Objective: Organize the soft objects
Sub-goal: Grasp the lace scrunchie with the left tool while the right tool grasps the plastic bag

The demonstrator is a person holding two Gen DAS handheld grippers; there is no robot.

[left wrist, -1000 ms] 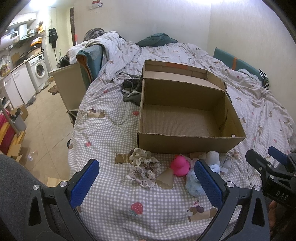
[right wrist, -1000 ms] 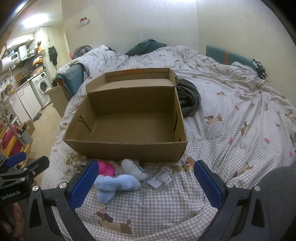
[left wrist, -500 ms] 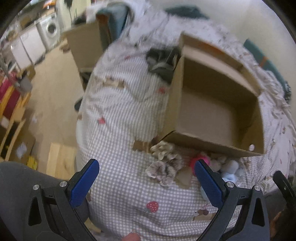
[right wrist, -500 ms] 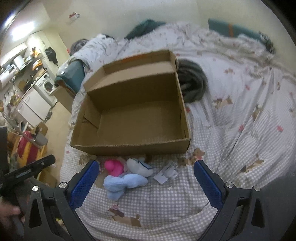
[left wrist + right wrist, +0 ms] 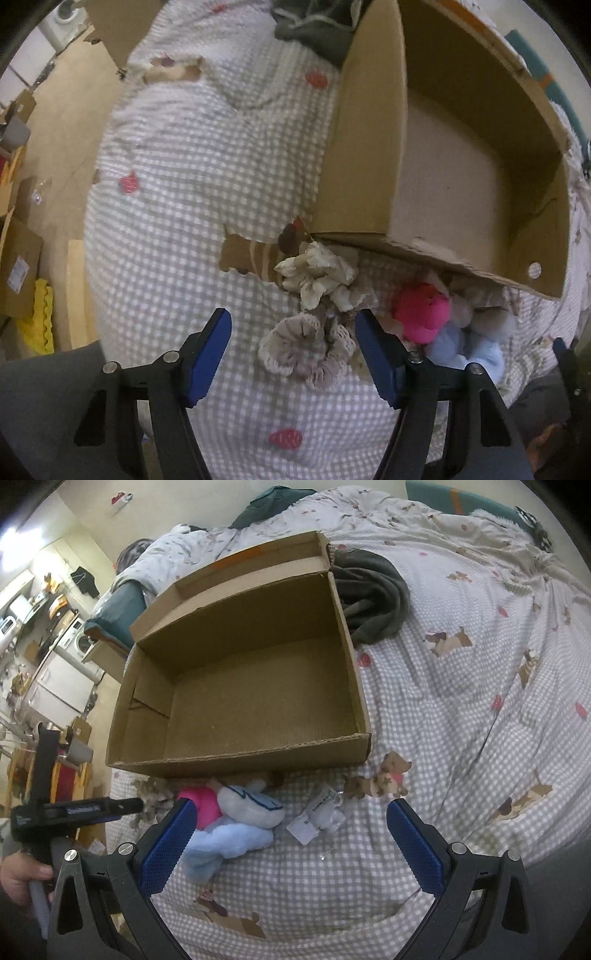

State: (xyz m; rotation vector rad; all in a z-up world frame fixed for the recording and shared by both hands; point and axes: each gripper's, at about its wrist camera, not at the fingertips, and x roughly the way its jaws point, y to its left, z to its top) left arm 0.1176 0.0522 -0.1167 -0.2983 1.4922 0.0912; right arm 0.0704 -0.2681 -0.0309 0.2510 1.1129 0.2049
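An open, empty cardboard box (image 5: pixel 369 155) (image 5: pixel 236 760) lies on the checked bedspread. In front of it lie a cream scrunchie (image 5: pixel 317 273), a beige checked scrunchie (image 5: pixel 306 350), a pink plush (image 5: pixel 421 314) (image 5: pixel 201 805), a light blue plush (image 5: pixel 476 354) (image 5: pixel 229 843) and a white plush (image 5: pixel 251 805). My left gripper (image 5: pixel 293 358) is open, low over the beige scrunchie, which sits between its jaws. My right gripper (image 5: pixel 288 843) is open and empty above the blue plush and a clear packet (image 5: pixel 321 816).
A dark grey garment (image 5: pixel 373 598) lies beside the box's far right corner. The bed's left edge (image 5: pixel 92 221) drops to a floor with boxes and a yellow item (image 5: pixel 37 321). A rumpled duvet (image 5: pixel 424 520) covers the far side.
My left gripper has dropped forward and down toward the scrunchies, and its jaws have narrowed somewhat. My right gripper has tilted down over the plush toys.
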